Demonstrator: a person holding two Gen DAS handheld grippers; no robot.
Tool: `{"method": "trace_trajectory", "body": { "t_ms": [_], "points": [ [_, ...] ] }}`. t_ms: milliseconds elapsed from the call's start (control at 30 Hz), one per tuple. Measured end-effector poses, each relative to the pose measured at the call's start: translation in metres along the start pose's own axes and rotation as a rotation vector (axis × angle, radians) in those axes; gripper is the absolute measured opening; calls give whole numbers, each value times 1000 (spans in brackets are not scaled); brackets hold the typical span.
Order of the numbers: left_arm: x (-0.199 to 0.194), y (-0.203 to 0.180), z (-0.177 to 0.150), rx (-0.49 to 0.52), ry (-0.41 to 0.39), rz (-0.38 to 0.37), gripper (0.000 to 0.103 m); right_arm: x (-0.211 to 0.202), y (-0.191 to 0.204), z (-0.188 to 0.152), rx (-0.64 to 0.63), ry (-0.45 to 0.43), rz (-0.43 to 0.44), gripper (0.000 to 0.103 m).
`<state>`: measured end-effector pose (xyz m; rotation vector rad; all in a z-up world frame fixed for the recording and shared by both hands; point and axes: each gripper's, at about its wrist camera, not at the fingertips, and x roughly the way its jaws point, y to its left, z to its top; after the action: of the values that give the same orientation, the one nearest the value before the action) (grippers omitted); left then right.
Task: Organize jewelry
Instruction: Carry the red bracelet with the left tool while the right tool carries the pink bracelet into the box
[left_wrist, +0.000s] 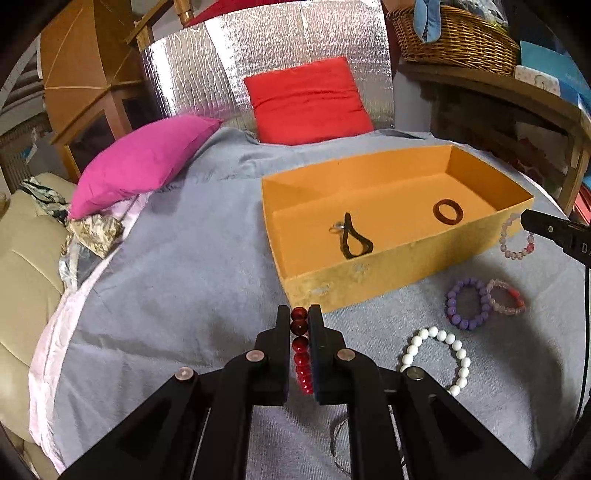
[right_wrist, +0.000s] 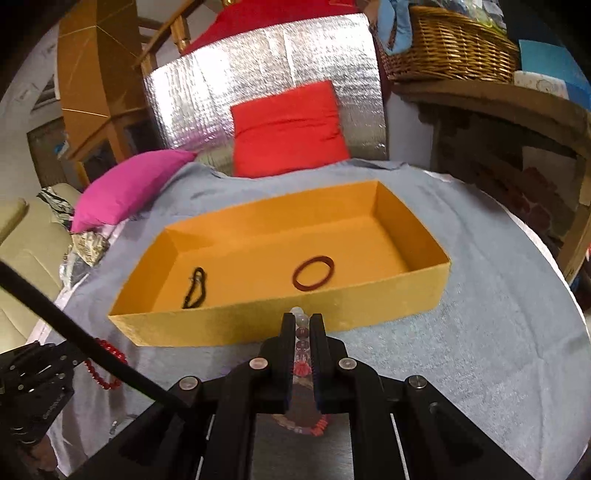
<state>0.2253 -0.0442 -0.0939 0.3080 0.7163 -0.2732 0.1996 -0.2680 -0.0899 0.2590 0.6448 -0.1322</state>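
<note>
In the left wrist view my left gripper is shut on a red bead bracelet, just short of the near wall of the orange box. A black cord loop and a brown ring lie inside the box. On the grey towel to the right are a purple bracelet, a pink bracelet and a white bead bracelet. My right gripper is shut on a pale bead bracelet in front of the box; the same pale bracelet shows hanging in the left wrist view.
A grey towel covers the surface. A pink cushion and a red cushion lie beyond the box, against a silver foil panel. A wicker basket sits on a wooden shelf at right. A thin metal bangle lies under my left gripper.
</note>
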Motion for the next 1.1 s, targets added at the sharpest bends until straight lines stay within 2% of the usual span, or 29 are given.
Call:
{"method": "trace_trajectory", "body": {
  "t_ms": [467,667,800,1000,1100],
  "points": [
    [-13,-12,27,-11,-69,-18,10,-15,22,11,-39,-111,121,8],
    [-15,-8,61,-54,-114,-71,10,-8,16,25,14,-150,179,8],
    [-2,-6,82,-73,-111,-108,10,8,12,40,50,-162,216,8],
    [33,-2,108,-135,-87,-224,10,41,16,58,93,-119,303,8],
    [53,-4,112,-169,-50,-277,10,58,20,64,102,-94,318,8]
  ]
}}
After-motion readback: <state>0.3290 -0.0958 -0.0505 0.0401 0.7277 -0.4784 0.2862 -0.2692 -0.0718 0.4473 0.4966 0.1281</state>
